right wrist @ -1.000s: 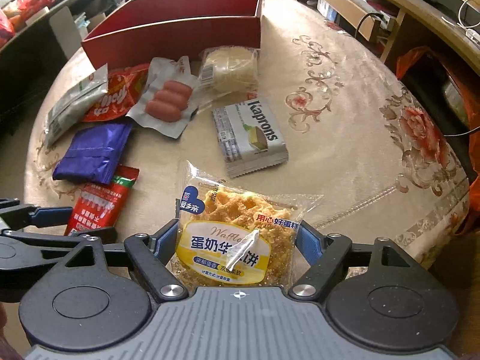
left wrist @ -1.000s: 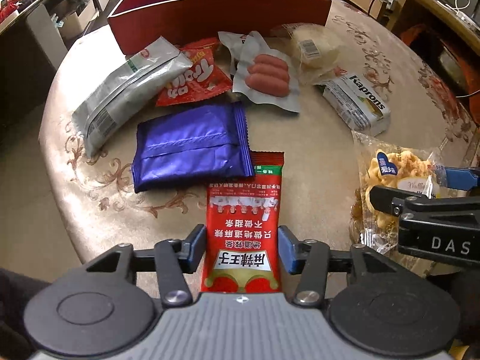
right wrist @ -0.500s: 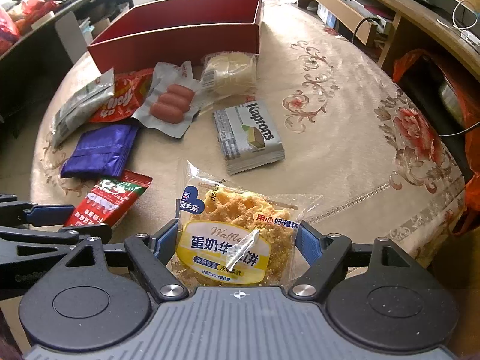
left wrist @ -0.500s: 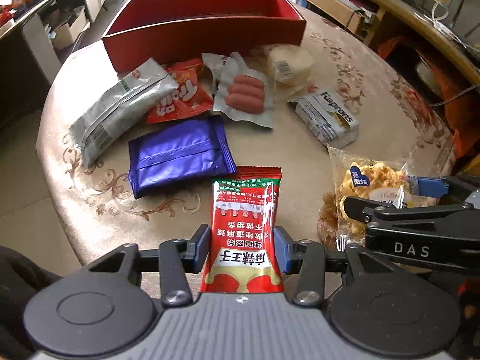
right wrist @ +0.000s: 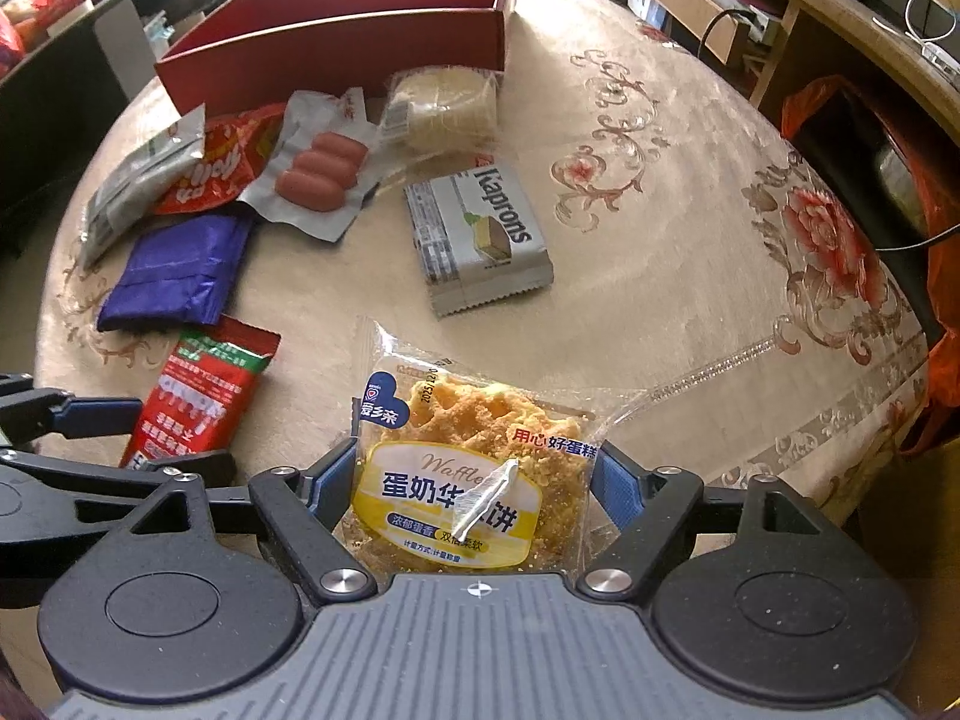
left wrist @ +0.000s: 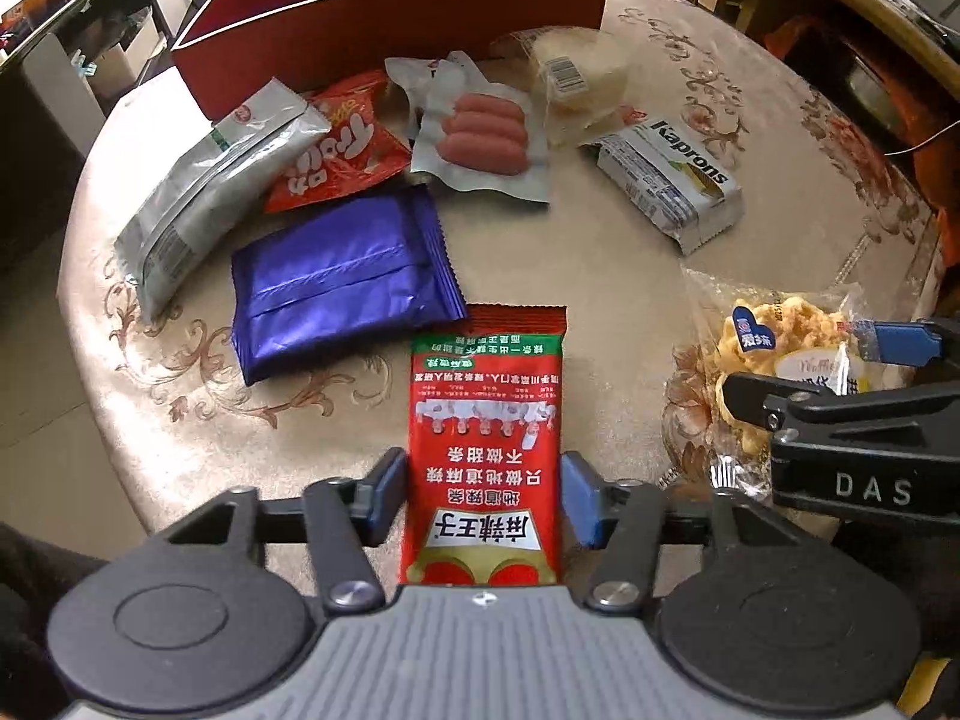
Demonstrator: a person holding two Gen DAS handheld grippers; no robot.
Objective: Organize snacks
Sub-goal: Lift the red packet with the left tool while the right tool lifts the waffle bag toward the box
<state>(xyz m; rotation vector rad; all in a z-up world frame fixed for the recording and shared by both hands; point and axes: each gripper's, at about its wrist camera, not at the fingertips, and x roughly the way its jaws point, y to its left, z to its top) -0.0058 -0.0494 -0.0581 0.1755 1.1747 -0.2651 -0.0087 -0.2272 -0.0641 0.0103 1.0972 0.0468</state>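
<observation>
The left gripper (left wrist: 485,495) held the red sachet (left wrist: 485,450) by its edges, jaws easing open; the right gripper (right wrist: 474,483) clamped the waffle packet (right wrist: 474,462) across its width; both packets hung near the table's (right wrist: 690,228) front edge; the red box (right wrist: 336,48) stood well beyond the other snacks; each grip needed to stay firm, and both packets carried high over the purple pouch (left wrist: 342,282).

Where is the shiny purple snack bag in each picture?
Left wrist view: the purple bag lies left of centre, just beyond the red packet's top left corner.
Right wrist view: the purple bag lies at the left, beyond the same red packet.
Shared landmark: the sausage pack, just beyond the purple bag.
</observation>
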